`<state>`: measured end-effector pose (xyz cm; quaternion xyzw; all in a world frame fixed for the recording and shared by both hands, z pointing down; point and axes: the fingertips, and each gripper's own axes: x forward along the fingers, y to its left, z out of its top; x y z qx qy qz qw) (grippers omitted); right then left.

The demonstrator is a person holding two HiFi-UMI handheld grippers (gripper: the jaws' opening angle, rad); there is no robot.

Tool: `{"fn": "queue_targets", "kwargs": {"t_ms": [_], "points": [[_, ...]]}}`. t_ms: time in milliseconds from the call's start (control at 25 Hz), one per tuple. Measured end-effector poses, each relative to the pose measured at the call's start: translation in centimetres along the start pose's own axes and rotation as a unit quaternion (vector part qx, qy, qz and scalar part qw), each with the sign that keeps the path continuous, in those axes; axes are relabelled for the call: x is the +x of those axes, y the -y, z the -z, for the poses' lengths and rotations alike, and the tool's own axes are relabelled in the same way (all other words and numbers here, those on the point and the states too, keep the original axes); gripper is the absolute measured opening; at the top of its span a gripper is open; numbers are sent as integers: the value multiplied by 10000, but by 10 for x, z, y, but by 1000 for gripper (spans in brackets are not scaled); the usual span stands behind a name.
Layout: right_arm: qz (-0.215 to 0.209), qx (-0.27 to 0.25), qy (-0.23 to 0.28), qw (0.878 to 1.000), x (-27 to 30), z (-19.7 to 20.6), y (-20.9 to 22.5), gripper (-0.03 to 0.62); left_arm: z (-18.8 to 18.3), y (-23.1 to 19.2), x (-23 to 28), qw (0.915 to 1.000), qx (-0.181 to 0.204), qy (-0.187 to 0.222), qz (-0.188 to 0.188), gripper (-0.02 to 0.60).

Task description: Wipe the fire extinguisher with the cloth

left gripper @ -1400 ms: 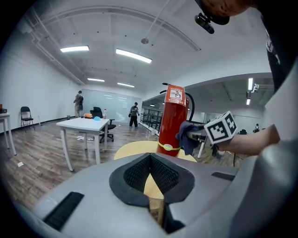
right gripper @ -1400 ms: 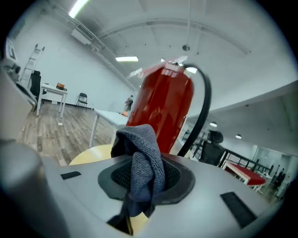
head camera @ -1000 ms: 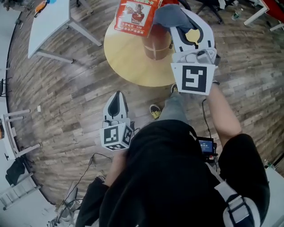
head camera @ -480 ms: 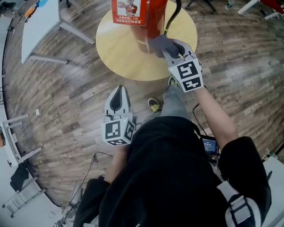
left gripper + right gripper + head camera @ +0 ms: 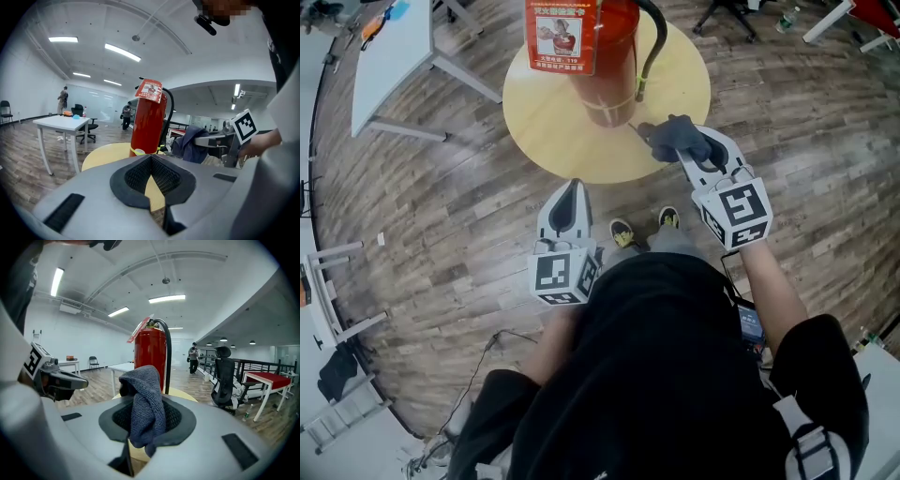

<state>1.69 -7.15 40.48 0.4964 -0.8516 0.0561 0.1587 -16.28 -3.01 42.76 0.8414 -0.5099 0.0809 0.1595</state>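
"So where's the cloth [image 5: 673, 137]?"

"Bunched in the right gripper [image 5: 689, 150], jaws clamped on it so a wad sticks out front to rub with. The forearm reaches toward the extinguisher [image 5: 602, 56], which stands upright on the round table [image 5: 546, 122]. The cloth is near its base, seemingly not touching."

"And the other one?"

"Left gripper [image 5: 566, 199]: its 2 jaws are together on nothing. It's held low, close to the body, probably to stay out of the wiping arm's way."
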Motion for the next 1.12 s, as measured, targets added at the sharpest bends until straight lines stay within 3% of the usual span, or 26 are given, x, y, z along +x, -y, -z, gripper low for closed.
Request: {"fn": "queue_targets", "kwargs": {"t_ms": [400,1120], "points": [[-120,221,387,9989,-38,-7,71,89,-21,77,50,9996,255,152,-20,16],[-516,-58,436,9977,-33,2,106,89,-16,103,85,9991,236,160,-313,15]]}}
